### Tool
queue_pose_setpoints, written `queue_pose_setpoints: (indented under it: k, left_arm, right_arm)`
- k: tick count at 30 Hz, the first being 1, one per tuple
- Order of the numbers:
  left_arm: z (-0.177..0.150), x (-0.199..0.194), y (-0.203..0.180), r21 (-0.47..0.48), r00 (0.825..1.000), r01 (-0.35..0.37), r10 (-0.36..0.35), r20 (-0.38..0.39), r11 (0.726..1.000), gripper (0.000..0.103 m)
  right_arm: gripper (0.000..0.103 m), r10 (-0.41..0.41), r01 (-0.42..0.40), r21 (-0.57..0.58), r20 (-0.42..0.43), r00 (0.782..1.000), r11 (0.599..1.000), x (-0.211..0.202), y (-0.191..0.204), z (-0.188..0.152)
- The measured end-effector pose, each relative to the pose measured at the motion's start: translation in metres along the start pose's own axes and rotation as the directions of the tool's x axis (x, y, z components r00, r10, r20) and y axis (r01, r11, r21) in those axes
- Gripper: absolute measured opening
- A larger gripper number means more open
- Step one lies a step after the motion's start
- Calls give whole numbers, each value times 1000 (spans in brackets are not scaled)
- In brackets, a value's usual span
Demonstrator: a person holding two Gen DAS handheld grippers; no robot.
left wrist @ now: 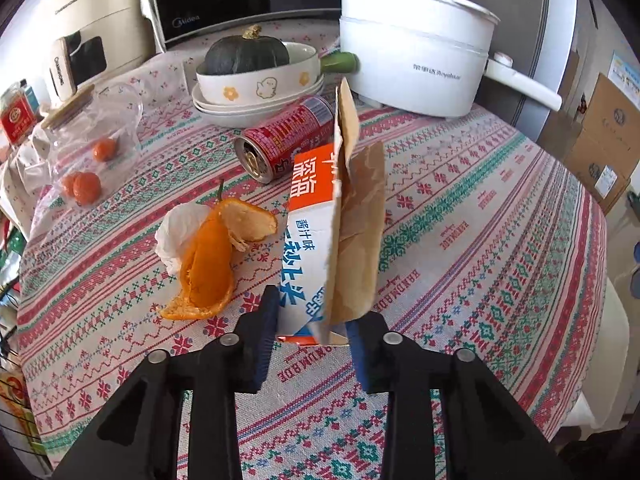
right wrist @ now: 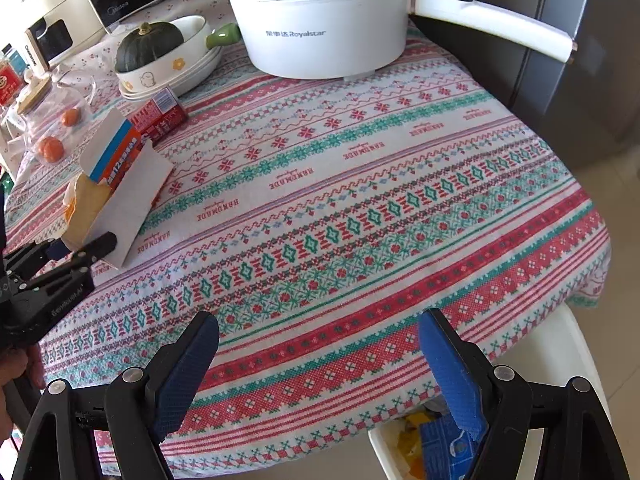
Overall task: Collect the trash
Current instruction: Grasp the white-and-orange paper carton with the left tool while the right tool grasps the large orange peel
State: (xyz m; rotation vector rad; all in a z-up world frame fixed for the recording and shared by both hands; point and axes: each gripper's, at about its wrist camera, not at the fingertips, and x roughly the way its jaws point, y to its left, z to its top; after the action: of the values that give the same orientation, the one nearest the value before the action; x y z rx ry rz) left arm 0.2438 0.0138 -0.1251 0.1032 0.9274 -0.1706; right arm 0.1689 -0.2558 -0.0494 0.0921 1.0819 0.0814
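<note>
The left gripper (left wrist: 310, 320) is clenched on the near end of the torn orange-and-white cardboard box (left wrist: 320, 232), tilted up off the bench (left wrist: 480, 240). The right gripper (right wrist: 316, 368) hangs released. Next, I judge, carry the box to the white bin (right wrist: 384, 448) below the bench edge.

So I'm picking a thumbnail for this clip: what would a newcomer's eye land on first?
First, the torn snack box, standing on end in the left claw at the middle of the patterned tablecloth. Next, the bright orange peel lying left of it, beside the tipped red can. Behind looms the big white electric pot, while the right claw hangs open over the table edge.
</note>
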Motion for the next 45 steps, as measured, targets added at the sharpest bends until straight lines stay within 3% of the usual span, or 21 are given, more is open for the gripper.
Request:
queue_pose_setpoints:
  k: [5, 13, 18, 26, 31, 37, 43, 44, 45]
  left_arm:
    - [0, -28, 14, -107, 996, 83, -80, 35, 991, 21]
    - [-17, -85, 62, -185, 992, 104, -87, 94, 977, 20]
    - [-37, -117, 105, -246, 990, 77, -45, 134, 966, 20]
    - [-65, -122, 163, -314, 995, 8, 24, 99, 949, 20]
    - [-72, -126, 181, -351, 994, 2, 35, 99, 936, 20]
    - [-73, -128, 185, -333, 993, -26, 63, 103, 943, 20]
    - [-74, -122, 186, -344, 995, -17, 49, 84, 939, 20]
    - [-73, -121, 184, -341, 995, -18, 48, 82, 940, 20]
    - [-73, -121, 182, -339, 996, -18, 48, 81, 941, 20]
  right_arm:
    - [85, -48, 48, -34, -2, 999, 998, 3, -3, -3]
    - [86, -81, 81, -81, 7, 997, 993, 10, 17, -6]
    - [85, -48, 50, -121, 20, 999, 991, 19, 51, -10]
    - [85, 65, -62, -150, 10, 998, 987, 53, 134, 12]
    - [85, 162, -162, -117, -4, 987, 980, 82, 189, 34]
    - [83, 164, -163, -121, -1, 986, 979, 113, 232, 46]
    - [70, 148, -148, -118, -11, 989, 982, 136, 247, 59]
    - [58, 141, -143, -115, -22, 990, 983, 140, 247, 60]
    - [38, 147, -150, -114, -36, 988, 982, 143, 246, 60]
